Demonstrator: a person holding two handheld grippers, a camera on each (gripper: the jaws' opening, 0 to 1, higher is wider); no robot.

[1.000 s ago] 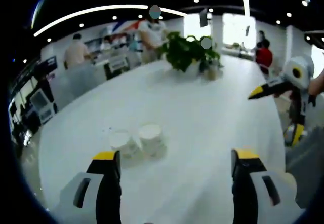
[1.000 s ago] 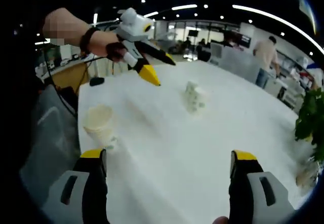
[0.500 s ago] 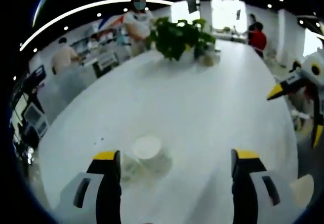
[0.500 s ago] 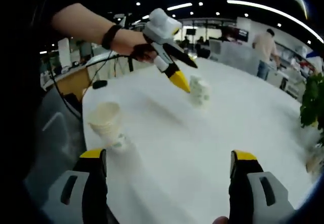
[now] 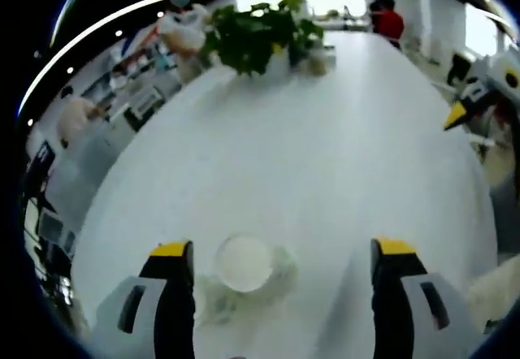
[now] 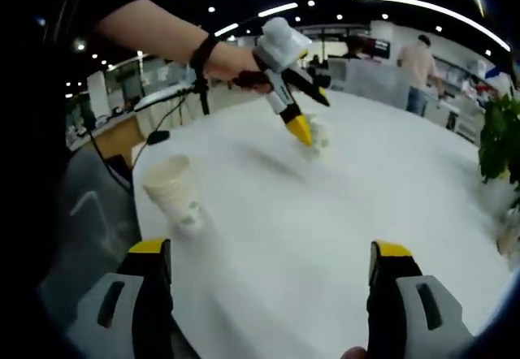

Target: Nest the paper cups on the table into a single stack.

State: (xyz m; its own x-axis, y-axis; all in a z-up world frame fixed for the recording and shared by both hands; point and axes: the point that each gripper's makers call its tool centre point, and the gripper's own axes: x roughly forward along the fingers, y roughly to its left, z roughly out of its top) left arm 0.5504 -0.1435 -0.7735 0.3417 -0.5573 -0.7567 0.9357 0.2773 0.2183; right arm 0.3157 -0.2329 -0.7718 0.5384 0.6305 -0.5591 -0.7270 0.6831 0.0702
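Hovering over the table (image 5: 325,148), the left gripper (image 5: 276,257) has its jaws spread, a cup (image 5: 244,263) standing upright between them. The right gripper (image 6: 272,257) is also spread wide above the table, with another cup (image 6: 172,190) near its left jaw.

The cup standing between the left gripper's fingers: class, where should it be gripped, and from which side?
Grip the cup by its upper wall just under the rim, coming down from above with one finger on each side. It stands upright with its round open mouth facing the left gripper, whose fingers are already spread wider than it. A second cup crowds one side.
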